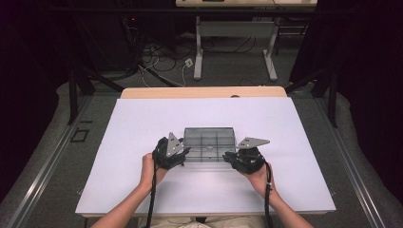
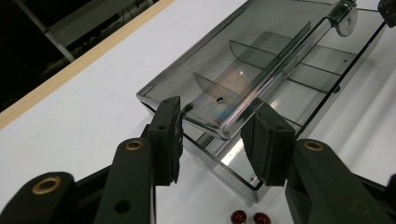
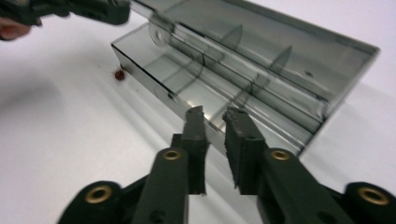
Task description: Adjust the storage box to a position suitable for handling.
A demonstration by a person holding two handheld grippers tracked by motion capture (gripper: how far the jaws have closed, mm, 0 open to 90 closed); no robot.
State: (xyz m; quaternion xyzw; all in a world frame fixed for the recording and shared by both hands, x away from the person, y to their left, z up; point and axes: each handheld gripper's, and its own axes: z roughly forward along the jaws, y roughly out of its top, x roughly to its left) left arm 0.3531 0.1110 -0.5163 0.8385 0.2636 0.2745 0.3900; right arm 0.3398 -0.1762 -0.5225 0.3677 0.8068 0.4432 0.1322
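Claw on my left (image 2: 217,135) straddles the near corner of the box's (image 1: 209,142) raised lid (image 2: 224,79), jaws part open, pads not yet pressing; the right claw (image 3: 215,126) is nearly shut at the tray's front wall, and whether it pinches that wall I cannot tell. The box sits mid-desk (image 1: 142,123). I judge I'm handling the lid; next I should close the left pads on its edge. Two red beads (image 2: 250,217) lie beside it. No readable writing
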